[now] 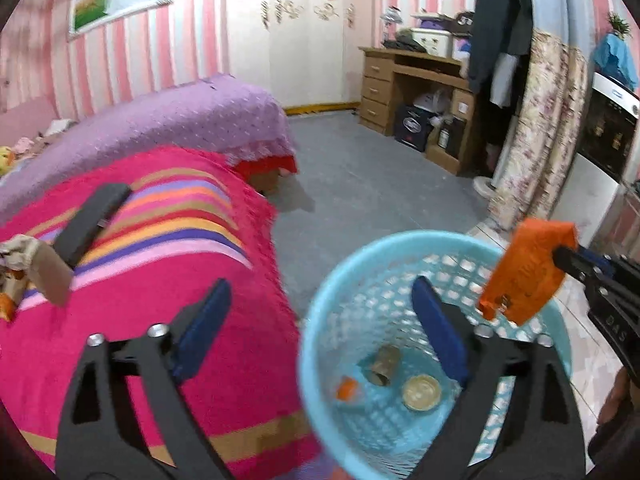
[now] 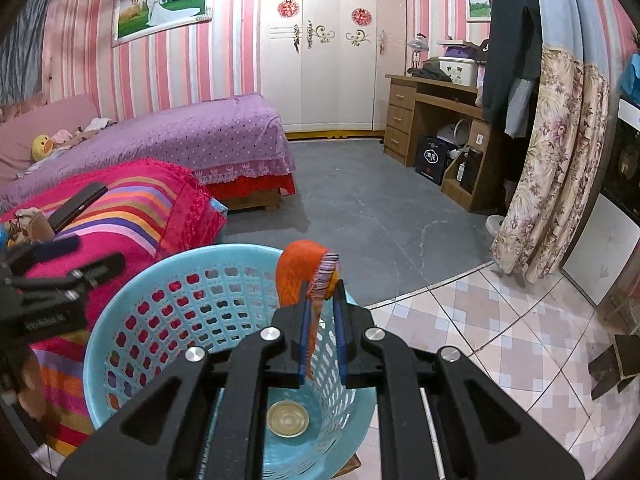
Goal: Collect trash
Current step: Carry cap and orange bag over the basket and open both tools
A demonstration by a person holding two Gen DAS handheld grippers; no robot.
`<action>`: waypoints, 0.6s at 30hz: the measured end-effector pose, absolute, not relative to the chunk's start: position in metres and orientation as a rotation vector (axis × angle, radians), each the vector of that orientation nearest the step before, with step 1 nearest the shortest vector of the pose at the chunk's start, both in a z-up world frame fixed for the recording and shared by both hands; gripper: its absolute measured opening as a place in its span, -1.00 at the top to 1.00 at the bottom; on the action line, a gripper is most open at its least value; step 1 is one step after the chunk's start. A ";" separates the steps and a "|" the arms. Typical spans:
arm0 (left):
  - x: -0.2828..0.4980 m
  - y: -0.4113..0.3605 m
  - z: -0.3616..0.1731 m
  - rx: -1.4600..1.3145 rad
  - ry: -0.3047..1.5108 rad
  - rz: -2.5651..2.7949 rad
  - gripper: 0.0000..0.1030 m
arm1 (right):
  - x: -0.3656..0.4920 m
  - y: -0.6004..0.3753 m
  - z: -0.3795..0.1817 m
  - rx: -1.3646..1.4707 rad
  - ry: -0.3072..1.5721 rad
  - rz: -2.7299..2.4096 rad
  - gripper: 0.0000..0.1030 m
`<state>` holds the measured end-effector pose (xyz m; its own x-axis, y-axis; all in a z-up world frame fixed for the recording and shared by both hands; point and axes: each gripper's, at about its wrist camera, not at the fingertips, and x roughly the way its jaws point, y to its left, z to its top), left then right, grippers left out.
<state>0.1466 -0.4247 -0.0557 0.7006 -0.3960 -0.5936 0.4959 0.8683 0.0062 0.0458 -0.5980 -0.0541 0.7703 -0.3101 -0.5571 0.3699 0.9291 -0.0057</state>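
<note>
While more litter waits on the striped blanket [image 1: 168,264] at the far left, namely a crumpled paper scrap [image 1: 24,252] beside a dark flat object [image 1: 90,220], the left gripper [image 1: 320,332] hangs with its jaws spread wide and nothing between them, one finger over the blanket and the other over the blue basket [image 1: 320,320]. Inside the basket lie a small roll [image 1: 385,364], a round lid [image 1: 421,392] and an orange bit [image 1: 346,388]. To the right, the right gripper [image 2: 322,316] is clamped on an orange wrapper [image 2: 298,280], held above the basket's mouth. I judge the step in hand to be the drop: the jaws need only part, with the wrapper kept inside the rim. A barcode strip shows on the wrapper's edge; its digits are unreadable, as is the embossed lettering on the gripper bodies.
</note>
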 end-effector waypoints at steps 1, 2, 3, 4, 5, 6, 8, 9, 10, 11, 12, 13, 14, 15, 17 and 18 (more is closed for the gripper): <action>0.147 -0.420 -0.054 0.178 0.605 -0.488 -0.79 | 0.046 -0.597 -0.054 0.108 0.585 -0.368 0.79; 0.148 -0.416 -0.052 0.191 0.592 -0.471 -0.81 | 0.048 -0.596 -0.055 0.107 0.586 -0.369 0.79; 0.149 -0.412 -0.050 0.198 0.583 -0.459 -0.81 | 0.049 -0.596 -0.056 0.107 0.589 -0.368 0.79; 0.151 -0.405 -0.049 0.205 0.572 -0.441 -0.83 | 0.050 -0.595 -0.057 0.109 0.591 -0.366 0.79; 0.152 -0.404 -0.047 0.207 0.568 -0.432 -0.83 | 0.052 -0.593 -0.058 0.110 0.594 -0.363 0.79; 0.153 -0.398 -0.046 0.207 0.565 -0.422 -0.84 | 0.054 -0.593 -0.059 0.109 0.598 -0.362 0.79; 0.157 -0.383 -0.045 0.194 0.567 -0.401 -0.86 | 0.057 -0.590 -0.061 0.102 0.604 -0.366 0.79; 0.160 -0.375 -0.045 0.184 0.574 -0.394 -0.86 | 0.059 -0.588 -0.061 0.100 0.609 -0.367 0.78; 0.161 -0.370 -0.044 0.175 0.580 -0.388 -0.86 | 0.061 -0.587 -0.061 0.101 0.613 -0.365 0.77; 0.164 -0.363 -0.044 0.163 0.588 -0.382 -0.86 | 0.063 -0.585 -0.062 0.102 0.620 -0.365 0.77; 0.165 -0.358 -0.044 0.153 0.595 -0.380 -0.86 | 0.065 -0.584 -0.062 0.096 0.629 -0.371 0.76; 0.166 -0.351 -0.044 0.144 0.600 -0.374 -0.86 | 0.067 -0.581 -0.063 0.088 0.635 -0.377 0.76; 0.166 -0.347 -0.044 0.141 0.599 -0.366 -0.86 | 0.069 -0.579 -0.063 0.083 0.645 -0.386 0.71; 0.166 -0.343 -0.043 0.139 0.596 -0.359 -0.86 | 0.071 -0.578 -0.064 0.086 0.654 -0.393 0.48; 0.166 -0.335 -0.042 0.141 0.593 -0.346 -0.86 | 0.072 -0.576 -0.065 0.092 0.655 -0.409 0.04; 0.165 -0.331 -0.041 0.141 0.592 -0.341 -0.86 | 0.072 -0.576 -0.065 0.095 0.653 -0.419 -0.02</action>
